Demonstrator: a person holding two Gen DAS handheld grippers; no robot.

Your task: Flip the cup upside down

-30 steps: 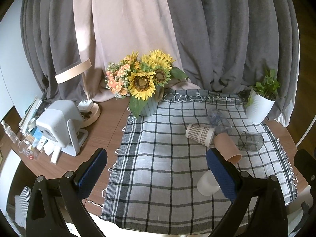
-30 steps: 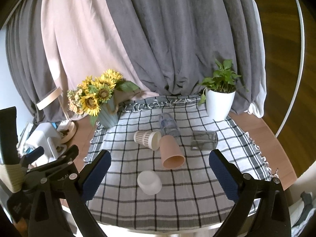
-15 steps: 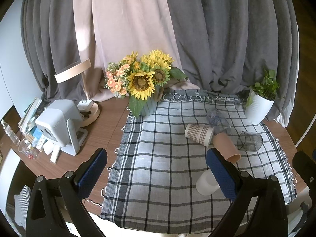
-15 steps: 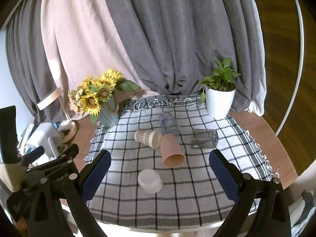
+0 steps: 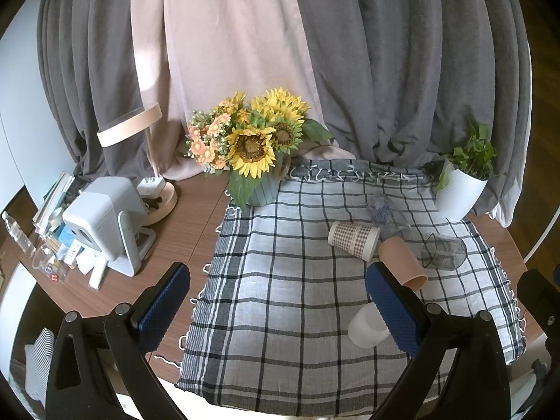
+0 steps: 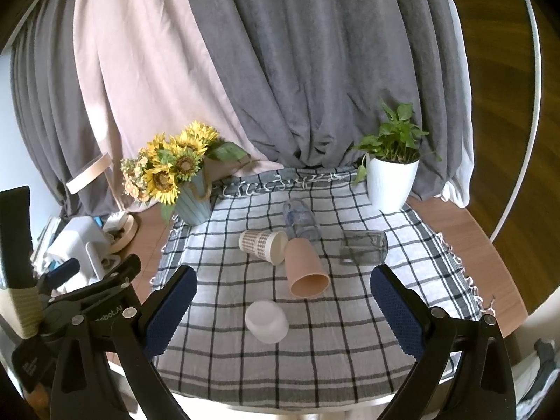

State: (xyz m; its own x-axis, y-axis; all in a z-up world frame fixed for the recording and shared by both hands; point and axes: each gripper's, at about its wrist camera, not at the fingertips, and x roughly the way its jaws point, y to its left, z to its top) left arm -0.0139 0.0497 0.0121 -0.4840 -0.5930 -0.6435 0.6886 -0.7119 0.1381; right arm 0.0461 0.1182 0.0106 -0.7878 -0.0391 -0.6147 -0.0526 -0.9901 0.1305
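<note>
Several cups lie on a checked cloth [image 6: 350,350]. A patterned paper cup [image 6: 262,245] lies on its side, mouth to the right. A pink cup [image 6: 306,267] lies on its side, mouth toward me. A clear plastic cup [image 6: 301,218] and a clear glass [image 6: 364,252] also lie on their sides. A white cup [image 6: 266,320] stands with its closed end up, nearest me. In the left wrist view the same cups show: patterned [image 5: 353,239], pink [image 5: 402,260], white [image 5: 365,327]. My left gripper [image 5: 278,309] and right gripper [image 6: 284,315] are open, empty, above the cloth's near edge.
A sunflower vase [image 5: 259,189] stands at the cloth's back left corner and a white potted plant [image 6: 390,182] at the back right. A white device [image 5: 105,224], a lamp [image 5: 154,161] and small clutter sit on the wooden table to the left. Curtains hang behind.
Both views have shifted only slightly; the cups have not moved and both grippers stay open.
</note>
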